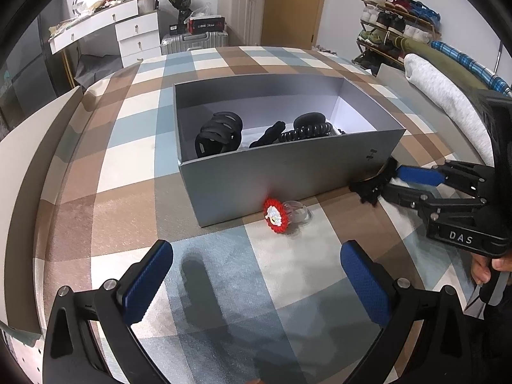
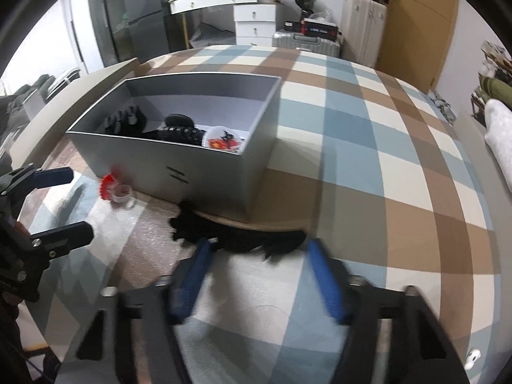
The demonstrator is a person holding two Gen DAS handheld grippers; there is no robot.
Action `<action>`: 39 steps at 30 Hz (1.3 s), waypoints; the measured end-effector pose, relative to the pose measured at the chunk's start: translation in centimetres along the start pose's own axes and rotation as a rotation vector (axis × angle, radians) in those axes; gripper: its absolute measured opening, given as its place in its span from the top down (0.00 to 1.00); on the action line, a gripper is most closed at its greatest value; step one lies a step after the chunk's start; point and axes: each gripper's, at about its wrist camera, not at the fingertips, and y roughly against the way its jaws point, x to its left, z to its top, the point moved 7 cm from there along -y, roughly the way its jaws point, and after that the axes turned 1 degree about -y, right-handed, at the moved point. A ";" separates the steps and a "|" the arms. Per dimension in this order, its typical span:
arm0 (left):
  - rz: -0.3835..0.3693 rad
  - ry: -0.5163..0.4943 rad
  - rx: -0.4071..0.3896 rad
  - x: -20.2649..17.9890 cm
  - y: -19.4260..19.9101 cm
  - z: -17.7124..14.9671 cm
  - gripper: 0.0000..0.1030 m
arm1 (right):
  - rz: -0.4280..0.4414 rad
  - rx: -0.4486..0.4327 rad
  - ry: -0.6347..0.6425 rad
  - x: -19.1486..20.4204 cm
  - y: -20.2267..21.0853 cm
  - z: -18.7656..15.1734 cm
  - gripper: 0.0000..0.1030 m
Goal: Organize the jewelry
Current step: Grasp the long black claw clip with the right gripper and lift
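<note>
A grey open box (image 1: pixel 272 172) sits on the checked cloth and holds black hair clips (image 1: pixel 219 136), a black coil tie (image 1: pixel 304 132) and a white badge (image 2: pixel 224 139). A red flower ring (image 1: pixel 275 216) with a clear band lies against the box's front wall; it also shows in the right wrist view (image 2: pixel 110 187). My left gripper (image 1: pixel 256 275) is open and empty, just short of the ring. A black fuzzy hair accessory (image 2: pixel 243 235) lies by the box corner. My right gripper (image 2: pixel 259 272) is open, its fingertips reaching the accessory's near edge; it also shows in the left wrist view (image 1: pixel 388 179).
The checked cloth (image 2: pixel 368 160) covers the whole table. A beige lid or board (image 1: pixel 28 166) lies at the left edge. A rolled grey towel (image 1: pixel 448 96) lies at the right. Suitcases, a white dresser and a shoe rack stand behind the table.
</note>
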 end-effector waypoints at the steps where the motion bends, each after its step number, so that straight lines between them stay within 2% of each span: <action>1: -0.001 0.002 0.000 0.0 0.0 0.0 0.01 | 0.005 0.000 0.006 0.1 0.1 0.0 0.70; 2: -0.002 0.003 -0.001 0.0 0.0 0.0 0.01 | 0.008 0.001 0.010 0.2 0.1 0.0 0.73; 3: -0.002 0.005 0.000 -0.1 0.0 0.0 0.01 | 0.014 0.001 0.014 0.2 0.1 0.0 0.88; 4: -0.002 0.005 0.000 -0.1 -0.1 0.0 0.01 | 0.013 0.004 0.018 0.2 0.1 0.0 0.95; 5: -0.003 0.006 0.001 -0.1 -0.1 0.0 0.01 | 0.014 0.006 0.021 0.2 0.1 0.0 0.97; 10: -0.006 0.003 0.008 -0.2 -0.2 -0.1 0.01 | 0.036 0.004 0.013 -0.2 0.3 0.0 0.96; 11: -0.006 0.003 0.008 -0.3 -0.2 -0.1 0.01 | 0.042 0.004 0.011 -0.3 0.4 0.0 0.93; 13: -0.007 0.004 0.008 -0.2 -0.2 -0.1 0.01 | 0.055 0.004 0.018 -0.4 0.7 0.0 0.78; 15: -0.009 0.004 0.008 -0.3 -0.2 -0.1 0.01 | 0.070 -0.006 0.025 -0.3 1.0 -0.1 0.40; 18: -0.008 0.006 0.009 -0.3 -0.3 -0.1 0.01 | 0.101 -0.017 0.019 0.1 1.2 0.1 0.22; 20: -0.009 0.009 0.007 -0.3 -0.3 -0.1 0.01 | 0.102 -0.014 0.031 0.5 0.9 0.1 0.16; 30: -0.014 0.016 0.005 -0.5 -0.4 0.0 0.01 | 0.036 0.013 0.025 0.8 -1.2 0.7 0.16; 32: -0.016 0.015 0.006 -0.6 -0.4 0.0 0.01 | 0.021 0.007 0.014 0.6 -1.3 0.9 0.18; 34: -0.017 0.015 0.007 -0.6 -0.5 0.0 0.01 | 0.010 -0.007 0.005 0.3 -1.1 1.0 0.29; 39: -0.022 0.021 0.001 -0.7 -0.6 0.0 0.01 | 0.039 -0.011 0.005 0.4 -0.6 0.9 0.31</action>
